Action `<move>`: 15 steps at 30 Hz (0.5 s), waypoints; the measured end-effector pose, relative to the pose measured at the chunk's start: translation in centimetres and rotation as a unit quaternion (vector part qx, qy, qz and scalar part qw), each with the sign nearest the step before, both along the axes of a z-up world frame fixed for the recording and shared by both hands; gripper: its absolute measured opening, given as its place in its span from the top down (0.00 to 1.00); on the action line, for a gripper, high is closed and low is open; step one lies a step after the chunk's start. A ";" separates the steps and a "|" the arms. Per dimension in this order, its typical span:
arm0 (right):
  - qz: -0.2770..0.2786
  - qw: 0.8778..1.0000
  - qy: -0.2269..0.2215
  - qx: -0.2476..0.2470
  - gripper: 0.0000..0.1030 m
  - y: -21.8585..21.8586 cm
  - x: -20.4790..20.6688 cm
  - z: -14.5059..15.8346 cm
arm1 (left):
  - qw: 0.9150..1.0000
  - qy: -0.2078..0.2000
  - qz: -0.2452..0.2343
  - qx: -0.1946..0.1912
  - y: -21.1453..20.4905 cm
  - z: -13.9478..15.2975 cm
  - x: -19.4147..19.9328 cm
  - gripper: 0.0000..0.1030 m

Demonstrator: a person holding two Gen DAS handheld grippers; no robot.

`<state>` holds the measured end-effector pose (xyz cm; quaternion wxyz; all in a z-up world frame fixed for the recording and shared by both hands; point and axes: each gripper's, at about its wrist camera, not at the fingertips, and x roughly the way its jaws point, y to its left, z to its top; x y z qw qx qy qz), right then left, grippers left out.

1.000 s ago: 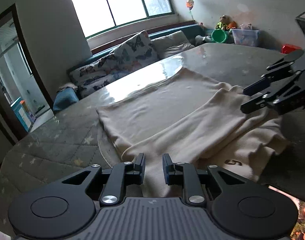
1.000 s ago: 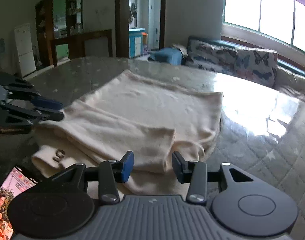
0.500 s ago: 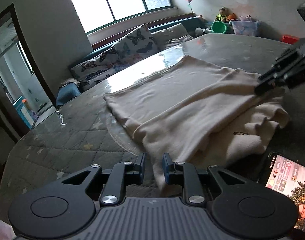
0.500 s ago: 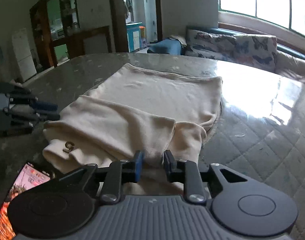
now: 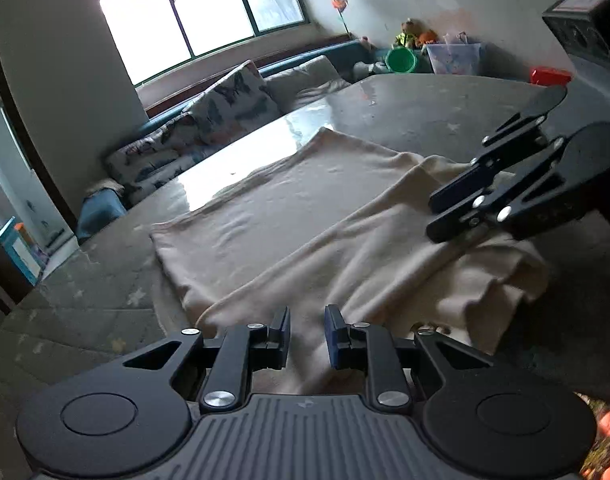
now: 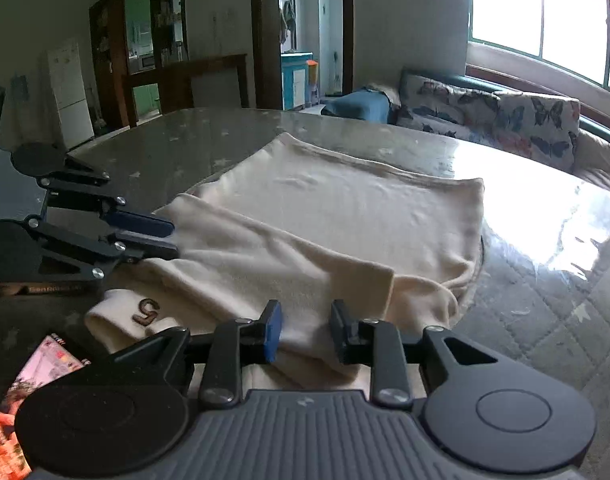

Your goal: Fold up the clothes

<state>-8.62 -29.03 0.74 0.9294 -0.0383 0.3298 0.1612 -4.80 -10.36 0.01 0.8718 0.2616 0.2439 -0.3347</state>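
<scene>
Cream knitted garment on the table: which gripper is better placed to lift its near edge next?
Probably left: the left gripper, jaws narrow, straddles the near edge of the cream knitted garment. On the right gripper the jaws have just been opening, cloth between them.

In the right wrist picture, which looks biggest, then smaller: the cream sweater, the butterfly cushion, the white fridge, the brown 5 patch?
1. cream sweater
2. butterfly cushion
3. white fridge, though it stands far off, so it only looks small
4. brown 5 patch
</scene>
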 end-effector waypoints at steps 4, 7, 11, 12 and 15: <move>0.011 1.000 -0.015 -0.015 0.61 -1.0 -2.4 1.7 | 1.000 -0.009 -0.021 -0.003 2.1 1.3 -1.5 0.79; 0.019 0.999 -0.007 -0.034 0.59 -1.1 -4.0 1.8 | 0.998 -0.015 -0.059 0.005 3.0 1.6 -3.2 0.79; 0.038 0.997 0.002 -0.062 0.55 -0.8 -6.0 1.7 | 0.993 -0.022 -0.116 0.023 3.2 1.1 -5.5 0.79; 0.042 0.997 0.001 -0.068 0.52 -0.7 -6.4 1.7 | 0.991 -0.026 -0.127 0.028 3.1 0.9 -5.9 0.79; 0.050 0.996 0.002 -0.080 0.51 -0.4 -7.1 1.4 | 0.989 -0.038 -0.135 0.045 2.3 0.1 -6.3 0.79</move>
